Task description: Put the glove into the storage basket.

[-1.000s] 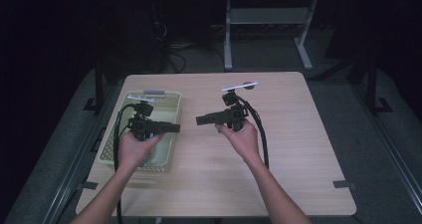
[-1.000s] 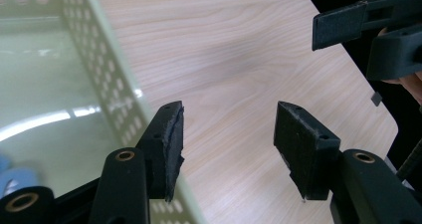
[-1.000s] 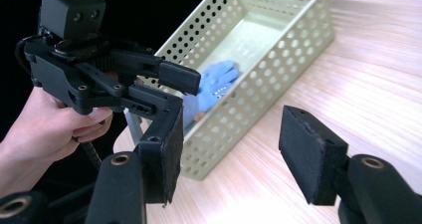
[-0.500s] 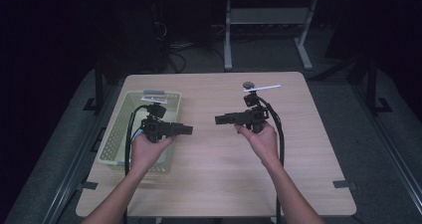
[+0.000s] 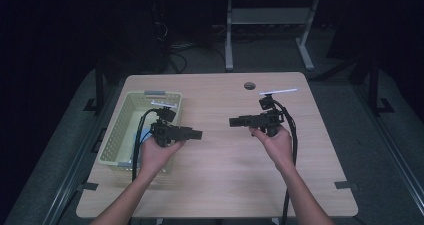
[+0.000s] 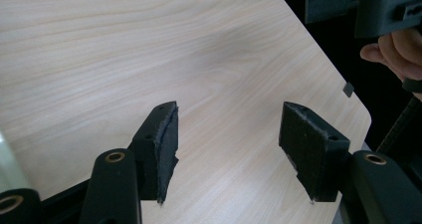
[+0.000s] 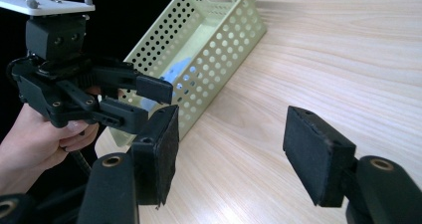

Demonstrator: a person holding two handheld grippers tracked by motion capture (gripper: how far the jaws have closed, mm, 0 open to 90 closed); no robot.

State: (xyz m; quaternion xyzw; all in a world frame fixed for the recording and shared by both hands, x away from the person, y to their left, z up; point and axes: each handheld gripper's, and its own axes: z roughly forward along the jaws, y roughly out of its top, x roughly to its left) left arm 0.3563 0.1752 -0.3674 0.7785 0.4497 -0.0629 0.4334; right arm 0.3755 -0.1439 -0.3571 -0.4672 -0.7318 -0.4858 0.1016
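Both grippers hang over the wooden table (image 5: 215,165), each in a person's hand, and their jaws point at each other. My left gripper (image 5: 194,133) is just right of a pale green perforated basket (image 5: 116,130). It is open, and between its pads (image 6: 164,139) there is only bare table. My right gripper (image 5: 235,121) sits right of centre and is also open, with nothing between its pads (image 7: 311,149). In the right gripper view the left gripper (image 7: 142,102) shows in front of the basket (image 7: 219,40). The right gripper (image 6: 368,5) appears at the top right of the left gripper view.
A blue item (image 7: 176,69) lies inside the basket, seen through its holes. A round cable hole (image 5: 249,85) is in the table near the far edge. Cables trail from both grippers toward the near edge. Dark floor and a desk frame (image 5: 230,40) lie beyond the table.
Both hands have shifted to the right. The left gripper has moved from over the basket to its right rim. The right gripper has moved farther right. Both jaws stay open.
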